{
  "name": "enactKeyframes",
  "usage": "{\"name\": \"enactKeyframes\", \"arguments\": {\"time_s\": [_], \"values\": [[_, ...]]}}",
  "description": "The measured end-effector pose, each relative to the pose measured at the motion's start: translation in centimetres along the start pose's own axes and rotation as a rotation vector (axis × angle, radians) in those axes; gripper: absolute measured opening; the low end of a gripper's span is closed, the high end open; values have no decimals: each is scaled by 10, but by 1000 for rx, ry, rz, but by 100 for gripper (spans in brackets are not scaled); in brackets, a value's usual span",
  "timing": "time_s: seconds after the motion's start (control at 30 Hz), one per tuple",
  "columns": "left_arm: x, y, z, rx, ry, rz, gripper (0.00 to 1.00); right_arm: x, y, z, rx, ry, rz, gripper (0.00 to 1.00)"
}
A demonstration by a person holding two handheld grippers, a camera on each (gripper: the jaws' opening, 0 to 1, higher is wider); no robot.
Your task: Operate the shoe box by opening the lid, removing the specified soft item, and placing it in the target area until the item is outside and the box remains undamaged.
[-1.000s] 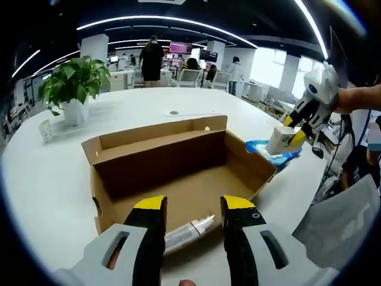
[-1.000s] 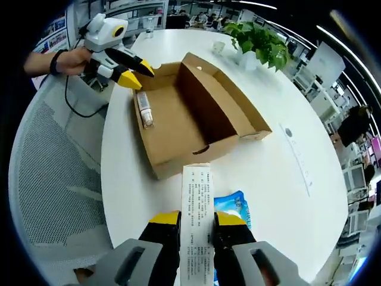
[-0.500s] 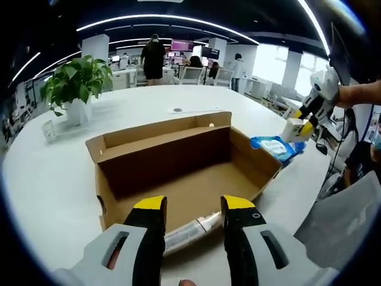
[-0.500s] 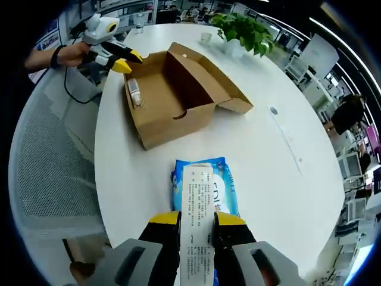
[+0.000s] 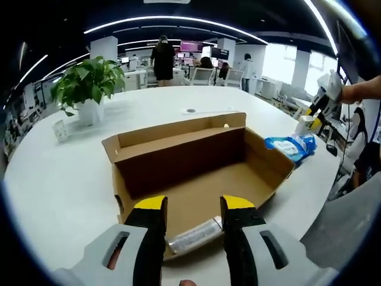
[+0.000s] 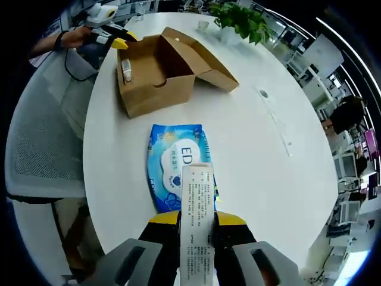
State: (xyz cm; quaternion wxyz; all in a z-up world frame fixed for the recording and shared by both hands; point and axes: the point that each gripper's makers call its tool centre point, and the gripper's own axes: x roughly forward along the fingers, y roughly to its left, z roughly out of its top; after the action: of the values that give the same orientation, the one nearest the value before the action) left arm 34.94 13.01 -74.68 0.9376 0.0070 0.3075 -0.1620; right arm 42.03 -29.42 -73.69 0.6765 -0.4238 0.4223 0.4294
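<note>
Box (image 6: 153, 71) open, right gripper (image 6: 197, 221) clamped on white carton (image 6: 197, 205) above blue wipes pack (image 6: 176, 164), left gripper (image 5: 193, 205) apart over tube (image 5: 193, 236); probably best lowering gently beside wipes before letting go.

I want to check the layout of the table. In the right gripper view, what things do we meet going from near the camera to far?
White carton held between the right gripper's fingers → blue wipes pack → open cardboard box → left gripper at the box's far end → potted plant.
</note>
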Motion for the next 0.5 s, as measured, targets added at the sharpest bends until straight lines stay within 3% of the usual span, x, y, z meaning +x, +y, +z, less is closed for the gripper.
{"name": "enactKeyframes", "arguments": {"time_s": [0.5], "values": [[-5, 12, -1, 2, 1, 62, 35, 14, -39, -16, -48, 27, -6, 17]]}}
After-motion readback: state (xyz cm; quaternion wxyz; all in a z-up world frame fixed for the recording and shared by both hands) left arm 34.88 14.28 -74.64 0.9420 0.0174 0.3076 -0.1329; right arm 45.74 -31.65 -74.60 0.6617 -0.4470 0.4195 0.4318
